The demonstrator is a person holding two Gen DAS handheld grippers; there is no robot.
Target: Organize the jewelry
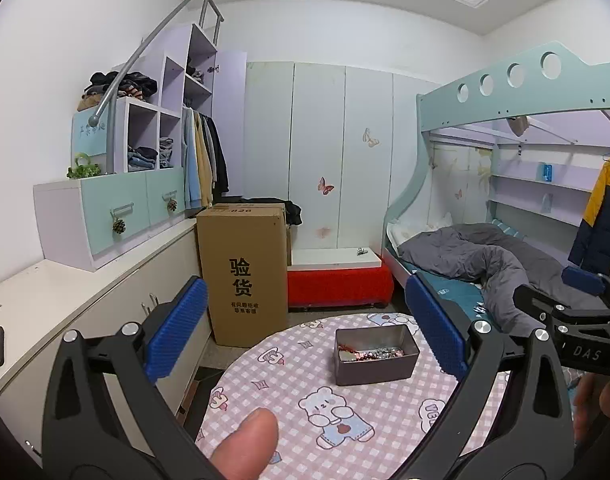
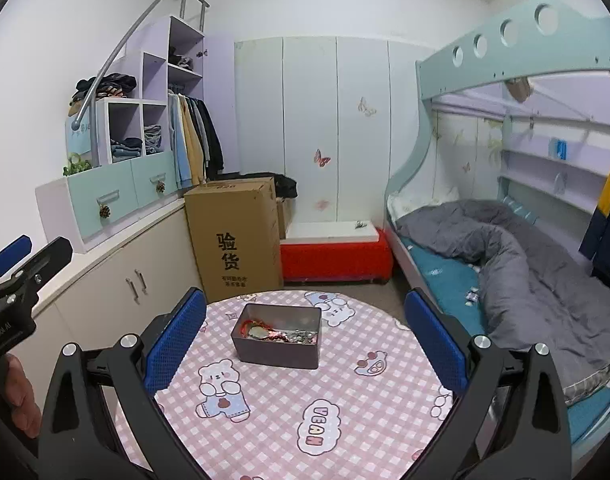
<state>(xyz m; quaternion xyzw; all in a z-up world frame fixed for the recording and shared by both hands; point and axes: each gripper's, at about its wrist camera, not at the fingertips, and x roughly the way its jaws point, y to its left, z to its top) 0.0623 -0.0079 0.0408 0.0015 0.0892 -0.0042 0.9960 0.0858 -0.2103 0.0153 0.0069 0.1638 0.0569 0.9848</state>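
The left tongs [image 1: 305, 328] are held spread wide above the near part of the table [image 1: 385, 432], nothing between their blue pads [image 1: 177, 328], and the right tongs [image 2: 305, 332] are spread just as wide and likewise empty. In the left wrist view a thumb tip [image 1: 245, 444] is seen at the bottom edge, and the right tongs appear at the far right edge with fingers of a hand [image 1: 597, 404] beneath them; in the right wrist view the left tongs are seen instead at the far left edge, gripped by a hand [image 2: 13, 396]. The tin [image 2: 277, 336], a dark open rectangular box, is set on the table well ahead of both tongs, touched by neither. Jewelry [image 2: 281, 334] is heaped inside it: in the right wrist view red beads and a pale round piece are made out at its left end and silvery chain toward its right; in the left wrist view only a mixed red and silver heap is discernible. The table is round and covered by a pink checked cloth printed with bears. Behind it a tall cardboard box [image 2: 233, 240] is stood on the floor beside a red bench [image 2: 337, 258]. White wardrobe doors with butterfly stickers [image 2: 321, 158] are seen at the back, cabinets and shelving with clothes on the left, and a bunk bed [image 2: 505, 52] with a rumpled grey duvet [image 2: 537, 264] on the right.
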